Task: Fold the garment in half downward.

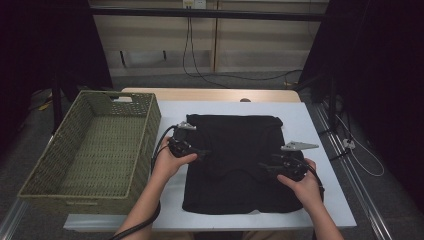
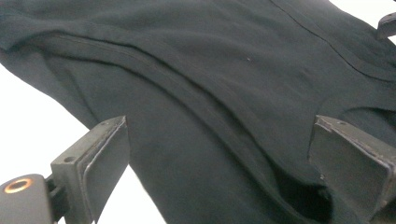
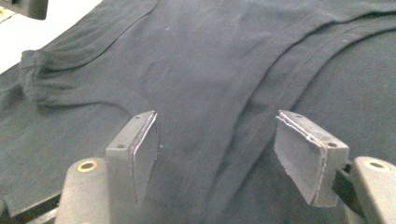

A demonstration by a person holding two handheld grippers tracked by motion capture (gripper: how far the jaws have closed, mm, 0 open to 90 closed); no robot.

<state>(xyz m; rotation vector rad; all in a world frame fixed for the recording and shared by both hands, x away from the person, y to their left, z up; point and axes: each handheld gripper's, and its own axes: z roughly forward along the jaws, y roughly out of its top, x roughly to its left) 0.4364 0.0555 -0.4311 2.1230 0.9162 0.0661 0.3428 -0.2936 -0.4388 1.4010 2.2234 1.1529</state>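
A black garment [image 1: 235,165] lies spread on the white table [image 1: 320,150], partly folded with seams running across it. My left gripper [image 1: 202,152] hovers over its left side, jaws wide apart; in the left gripper view the black cloth [image 2: 210,93] lies under and between the open left gripper [image 2: 219,172]. My right gripper [image 1: 264,167] is over the garment's right side. In the right gripper view the right gripper [image 3: 215,154] stands open above a fold of the garment [image 3: 210,70], nothing pinched.
A green woven basket [image 1: 45,172] stands at the table's left. Bare white tabletop borders the garment on the right and front. Dark curtains and cables lie beyond the far edge.
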